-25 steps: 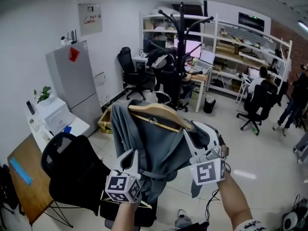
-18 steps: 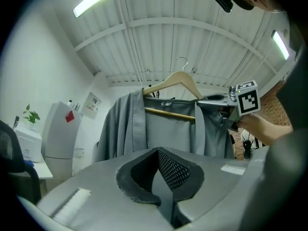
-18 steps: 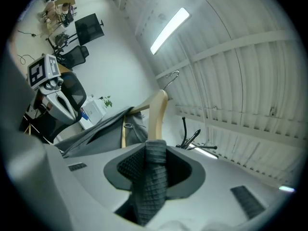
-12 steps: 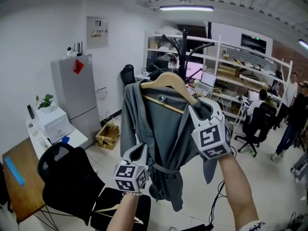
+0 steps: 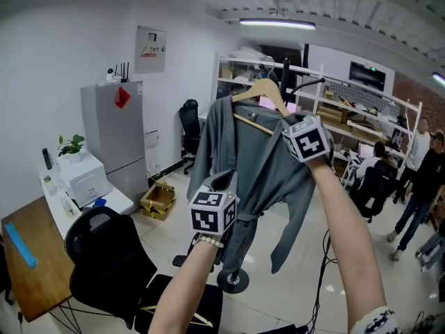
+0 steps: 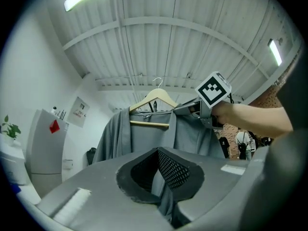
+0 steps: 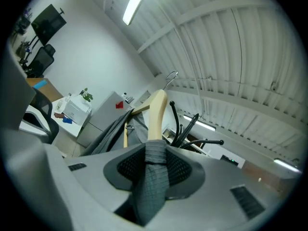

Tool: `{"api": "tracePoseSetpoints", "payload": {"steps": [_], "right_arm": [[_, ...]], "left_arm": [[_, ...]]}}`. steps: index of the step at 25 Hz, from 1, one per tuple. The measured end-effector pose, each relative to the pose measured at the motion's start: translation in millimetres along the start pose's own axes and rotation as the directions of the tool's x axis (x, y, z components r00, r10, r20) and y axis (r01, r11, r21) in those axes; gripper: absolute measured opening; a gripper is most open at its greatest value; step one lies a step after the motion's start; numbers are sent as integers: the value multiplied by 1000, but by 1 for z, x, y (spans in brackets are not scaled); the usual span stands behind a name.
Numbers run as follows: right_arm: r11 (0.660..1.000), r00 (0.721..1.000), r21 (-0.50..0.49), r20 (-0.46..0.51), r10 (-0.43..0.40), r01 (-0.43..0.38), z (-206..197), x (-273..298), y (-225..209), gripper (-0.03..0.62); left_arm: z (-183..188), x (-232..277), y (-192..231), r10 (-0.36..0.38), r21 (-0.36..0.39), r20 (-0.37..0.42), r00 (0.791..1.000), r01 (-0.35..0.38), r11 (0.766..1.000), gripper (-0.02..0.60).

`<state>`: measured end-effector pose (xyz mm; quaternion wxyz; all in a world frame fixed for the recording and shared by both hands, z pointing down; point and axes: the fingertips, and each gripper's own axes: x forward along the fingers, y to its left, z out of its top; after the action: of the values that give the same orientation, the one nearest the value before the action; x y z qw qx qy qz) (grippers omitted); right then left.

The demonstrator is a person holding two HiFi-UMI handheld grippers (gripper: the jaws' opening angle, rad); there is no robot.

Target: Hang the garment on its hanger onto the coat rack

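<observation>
Grey garment [image 6: 144,138] on wooden hanger [image 6: 166,100], fold apparently between jaws

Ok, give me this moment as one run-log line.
left gripper: shut on garment | right gripper: shut on hanger | status: held high, hook not yet on coat rack

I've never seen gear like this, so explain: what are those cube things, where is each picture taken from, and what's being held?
No robot: a person holds a two-jaw tool in each hand; the cubes are part of them. The room picture comes from a camera on their head, the other two from cameras riding on each tool. The right tool grips the grey garment over one end of its wooden hanger; the left tool pinches the fabric lower down. The black coat rack stands behind; the hanger isn't on it yet.
</observation>
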<state>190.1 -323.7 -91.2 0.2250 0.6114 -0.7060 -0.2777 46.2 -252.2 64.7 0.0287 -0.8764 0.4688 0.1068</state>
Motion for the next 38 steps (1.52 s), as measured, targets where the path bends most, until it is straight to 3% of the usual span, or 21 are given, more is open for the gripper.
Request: {"api": "tracePoseSetpoints", "payload": {"steps": [7,11,16,21,31,33,36,38], "right_arm": [[989,993,144,-114,37,-21,7,65,0,124],[974,987,227,-152,61,-25,0,90,-5,124],[946,975,323,-199,95,-27,-18,111,-7,121],[953,966,303,-243,90,-12,-21,122,-3,118],[973,903,230,-425,69,34,-51,126,-20,118],[945,896,326,-414,160,-18,-56,128,-24,117],[833,869,541,-349,352,-120,-55,127,-26,112],[801,857,585,-342,386,-127,-54,127,-26,112]], "left_arm": [[51,29,2,-54,35,45,998,52,998,-12],[44,30,-2,-104,21,58,993,103,994,-12],[28,43,10,-100,-11,42,994,100,995,-12],[14,45,17,-102,-39,41,994,104,994,-12],[-13,27,14,-93,-89,35,995,96,991,-12],[-19,21,11,-94,-98,34,995,97,990,-12],[-25,20,15,-90,-111,32,995,93,989,-12],[-26,21,18,-87,-117,28,996,90,989,-12]]}}
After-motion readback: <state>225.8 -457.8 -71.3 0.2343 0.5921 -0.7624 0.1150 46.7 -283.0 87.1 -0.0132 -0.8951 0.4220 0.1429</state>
